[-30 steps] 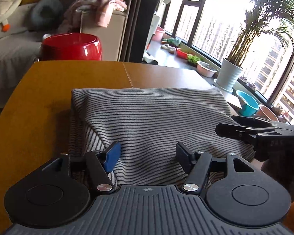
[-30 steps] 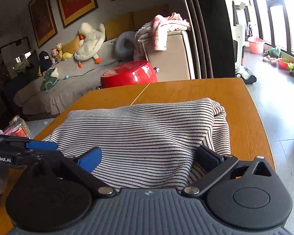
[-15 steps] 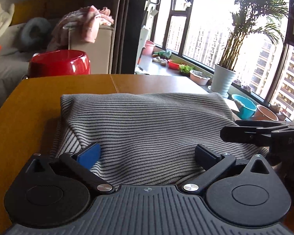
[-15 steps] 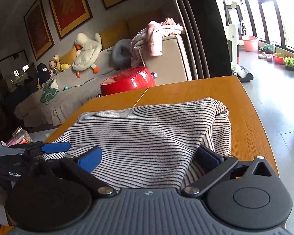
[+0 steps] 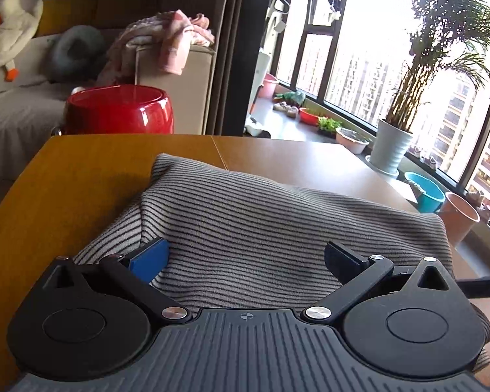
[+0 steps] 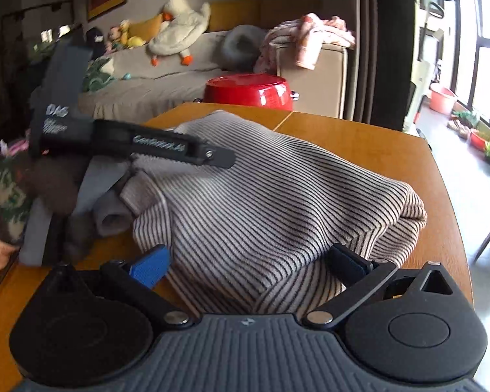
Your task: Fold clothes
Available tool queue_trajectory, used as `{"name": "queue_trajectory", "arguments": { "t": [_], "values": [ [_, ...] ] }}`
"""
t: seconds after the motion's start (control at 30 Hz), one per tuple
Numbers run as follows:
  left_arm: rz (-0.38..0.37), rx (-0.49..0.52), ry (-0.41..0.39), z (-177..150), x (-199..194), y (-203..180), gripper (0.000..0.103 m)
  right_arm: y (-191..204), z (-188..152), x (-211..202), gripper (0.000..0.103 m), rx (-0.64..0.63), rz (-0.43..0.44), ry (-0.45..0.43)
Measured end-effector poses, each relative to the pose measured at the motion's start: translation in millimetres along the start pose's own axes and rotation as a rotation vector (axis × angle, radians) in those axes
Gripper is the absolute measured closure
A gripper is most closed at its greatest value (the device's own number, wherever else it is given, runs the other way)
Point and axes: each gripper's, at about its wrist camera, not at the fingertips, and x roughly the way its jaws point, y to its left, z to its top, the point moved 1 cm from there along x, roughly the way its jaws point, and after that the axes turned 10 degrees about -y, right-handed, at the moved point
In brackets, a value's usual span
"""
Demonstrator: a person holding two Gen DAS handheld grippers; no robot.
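A grey-and-black striped garment (image 5: 254, 225) lies folded in a thick bundle on the wooden table (image 5: 81, 176). My left gripper (image 5: 245, 258) stands open at the bundle's near edge, its blue and black fingers wide apart with fabric lying loose between them. My right gripper (image 6: 250, 264) is likewise open at the near edge, and a fold drapes over its black finger (image 6: 349, 263). In the right wrist view the left gripper (image 6: 222, 160) reaches in side-on over the striped garment's (image 6: 277, 202) left part. A grey cuff (image 6: 111, 215) pokes out at the left.
A red tub (image 5: 121, 111) stands past the table's far edge. A sofa (image 6: 166, 85) behind it carries a plush goose and pink clothes (image 6: 310, 36). Potted plants (image 5: 395, 143) and basins line the window at right. A person's patterned sleeve (image 6: 6, 189) is at left.
The left gripper's jaws have spread wider. Both cameras have swung and the bundle now sits skewed. The left gripper has come over the garment in the right wrist view.
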Motion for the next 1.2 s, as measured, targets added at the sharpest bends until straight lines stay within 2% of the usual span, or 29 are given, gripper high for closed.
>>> {"name": "queue_trajectory", "arguments": {
  "t": [0.1, 0.2, 0.3, 0.37, 0.4, 0.43, 0.5, 0.6, 0.73, 0.87, 0.97, 1.0, 1.1, 1.2],
  "values": [
    [-0.019, -0.047, 0.036, 4, -12, -1, 0.0, -10, 12, -12, 0.0, -0.02, -0.012, -0.037],
    [-0.059, -0.133, 0.073, 8, -25, -5, 0.0, -33, 30, -15, 0.0, -0.023, -0.099, -0.092],
    [-0.114, -0.149, 0.083, 9, -35, -18, 0.003, -56, 41, 9, 0.0, -0.089, -0.227, -0.09],
    [-0.153, -0.142, 0.11, 6, -38, -27, 0.017, -66, 39, 29, 0.0, -0.125, -0.281, -0.057],
    [-0.171, -0.142, 0.134, 3, -37, -30, 0.019, -69, 35, 39, 0.0, -0.128, -0.285, -0.027],
    [-0.181, -0.142, 0.154, -1, -35, -31, 0.02, -72, 31, 48, 0.0, -0.128, -0.286, 0.005],
    [-0.19, -0.142, 0.176, -8, -32, -29, 0.02, -78, 23, 56, 0.0, -0.086, -0.282, 0.016],
    [-0.2, -0.151, 0.167, -9, -28, -21, 0.022, -84, 18, 51, 0.0, -0.016, -0.275, 0.022],
    [-0.186, -0.193, 0.146, -3, -16, -8, 0.022, -77, 9, 34, 0.0, 0.011, -0.258, 0.044],
    [-0.158, -0.272, 0.093, 4, -1, 17, 0.021, -47, 4, 16, 0.0, -0.006, -0.156, 0.067],
    [-0.133, -0.306, 0.081, 9, 4, 27, 0.016, -20, 5, 4, 0.0, -0.051, -0.036, 0.066],
    [-0.121, -0.301, 0.081, 11, 3, 27, 0.015, -13, 8, 1, 0.0, -0.074, -0.01, 0.057],
    [-0.104, -0.253, 0.074, 14, -7, 23, 0.013, -5, 22, -7, 0.0, -0.12, -0.009, 0.006],
    [-0.065, -0.169, 0.054, 18, -22, 14, 0.01, -13, 35, -7, 0.0, -0.103, -0.059, -0.051]
  ]
}}
